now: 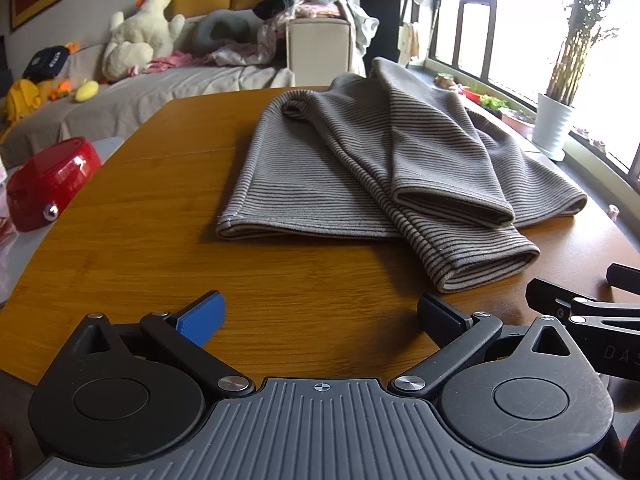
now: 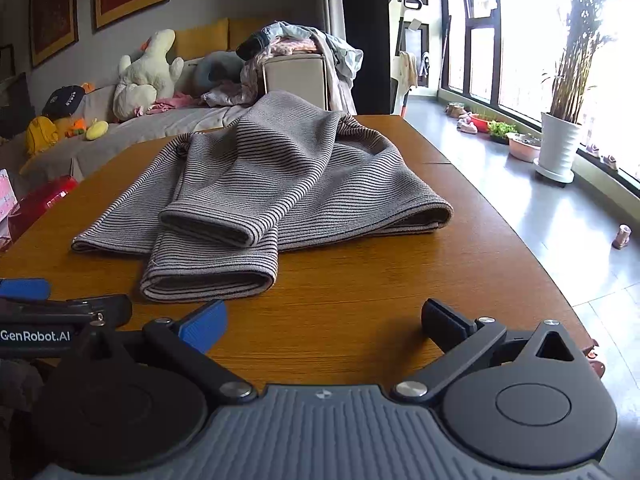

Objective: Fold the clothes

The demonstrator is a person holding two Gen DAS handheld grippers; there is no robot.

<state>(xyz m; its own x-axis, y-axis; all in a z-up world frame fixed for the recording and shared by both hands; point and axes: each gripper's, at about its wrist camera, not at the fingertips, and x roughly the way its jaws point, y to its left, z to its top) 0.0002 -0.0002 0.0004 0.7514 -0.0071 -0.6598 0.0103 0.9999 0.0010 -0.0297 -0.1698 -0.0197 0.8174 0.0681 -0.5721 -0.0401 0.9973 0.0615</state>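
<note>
Standing by the table here, so nearest things first: the left gripper (image 1: 320, 316) sits along the bottom of the left wrist view, jaws spread wide with nothing between them, just bare wood showing in the gap. One finger has a blue pad (image 1: 202, 318), the other is plain black. Same deal for the right gripper (image 2: 324, 320) at the bottom of the right wrist view, splayed wide and empty. Each one pokes into the other's picture too, at the lower right edge of the left view and the lower left edge of the right view, so they're side by side near the table's front edge.

Just past them, in the middle of both frames, the striped sweater (image 1: 360, 160) lies on the wooden table (image 1: 140, 220). It's grey with thin dark stripes, and both sleeves are laid over the body, cuffs pointing toward the grippers, one sleeve overlapping the other. Neither gripper touches it.

At the left edge of the left view there's a shiny red container (image 1: 52, 188) beside the table. Further back, upper left, a sofa with a big cream plush duck (image 1: 140, 32) and a heap of clothes (image 1: 312, 4) on a box. Over on the right, by the windows, a potted plant (image 2: 560, 148) in a white pot.
</note>
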